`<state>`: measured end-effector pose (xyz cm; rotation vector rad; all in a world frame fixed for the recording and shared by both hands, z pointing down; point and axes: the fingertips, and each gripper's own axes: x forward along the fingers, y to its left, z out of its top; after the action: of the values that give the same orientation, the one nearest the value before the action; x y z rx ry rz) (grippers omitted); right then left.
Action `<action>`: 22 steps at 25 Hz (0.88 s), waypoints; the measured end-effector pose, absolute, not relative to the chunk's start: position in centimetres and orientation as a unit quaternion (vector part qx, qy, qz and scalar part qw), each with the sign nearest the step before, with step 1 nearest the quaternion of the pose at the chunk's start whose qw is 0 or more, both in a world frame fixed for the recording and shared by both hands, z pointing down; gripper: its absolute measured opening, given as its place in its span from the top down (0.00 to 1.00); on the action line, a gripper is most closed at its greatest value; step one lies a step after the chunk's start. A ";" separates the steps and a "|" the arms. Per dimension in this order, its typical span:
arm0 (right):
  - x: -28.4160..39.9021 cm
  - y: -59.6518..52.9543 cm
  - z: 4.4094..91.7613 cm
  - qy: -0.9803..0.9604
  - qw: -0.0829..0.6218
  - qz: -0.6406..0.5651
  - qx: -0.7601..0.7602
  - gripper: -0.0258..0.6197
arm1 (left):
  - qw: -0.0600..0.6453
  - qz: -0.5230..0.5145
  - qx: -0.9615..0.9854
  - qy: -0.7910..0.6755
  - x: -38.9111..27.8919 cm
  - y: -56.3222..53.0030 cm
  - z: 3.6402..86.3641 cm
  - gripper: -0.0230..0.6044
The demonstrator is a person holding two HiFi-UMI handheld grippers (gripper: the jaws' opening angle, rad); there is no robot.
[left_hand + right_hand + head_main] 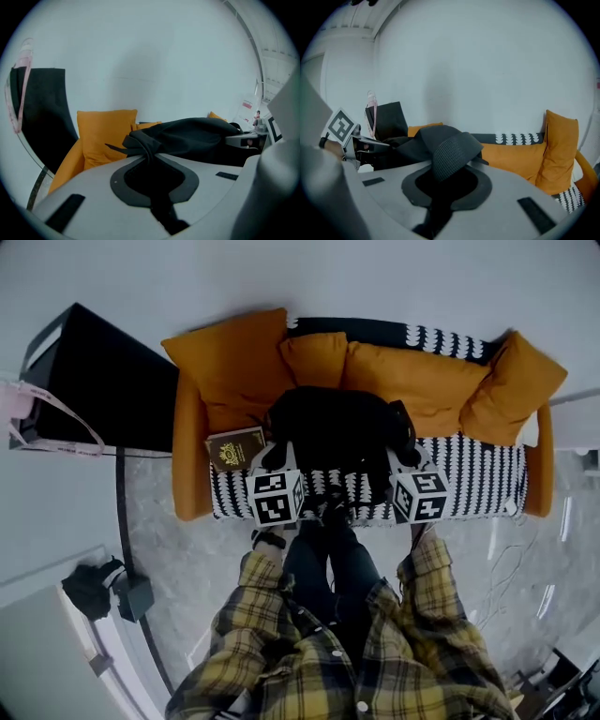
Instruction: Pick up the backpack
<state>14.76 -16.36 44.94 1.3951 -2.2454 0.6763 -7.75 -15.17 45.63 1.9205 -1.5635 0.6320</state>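
Above the sofa (478, 470) seat, the backpack (337, 432) is hanging crosswise between both grippers, equally near each. The left gripper (152, 164) is clamping a black fabric strap (143, 143); the right gripper (445, 183) is clamping a mesh strap (452, 152).

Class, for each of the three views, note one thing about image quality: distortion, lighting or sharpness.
Head view: fisheye bows the sofa, and the backpack reads as a featureless black mass. Left gripper view: dark round vignette, wall washed pale. Right gripper view: same vignette, yet the mesh strap shows its weave crisply.
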 end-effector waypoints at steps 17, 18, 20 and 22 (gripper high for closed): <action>14.9 -17.0 30.1 -0.833 0.114 0.147 0.521 0.89 | 0.195 0.173 0.771 -0.581 -7.1 -17.4 31.9 0.92; 14.9 -16.9 29.4 -0.834 0.109 0.141 0.522 0.89 | 0.189 0.171 0.774 -0.580 -7.1 -17.6 31.2 0.92; 14.9 -16.8 27.9 -0.836 0.098 0.130 0.525 0.89 | 0.175 0.165 0.780 -0.578 -7.1 -18.0 29.5 0.92; 14.9 -17.0 26.4 -0.837 0.084 0.120 0.528 0.89 | 0.160 0.157 0.786 -0.576 -7.0 -18.5 27.8 0.92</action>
<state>14.94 -16.97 26.37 1.5747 -2.4960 0.3570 -6.96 -18.45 27.80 2.2459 -1.6467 0.4498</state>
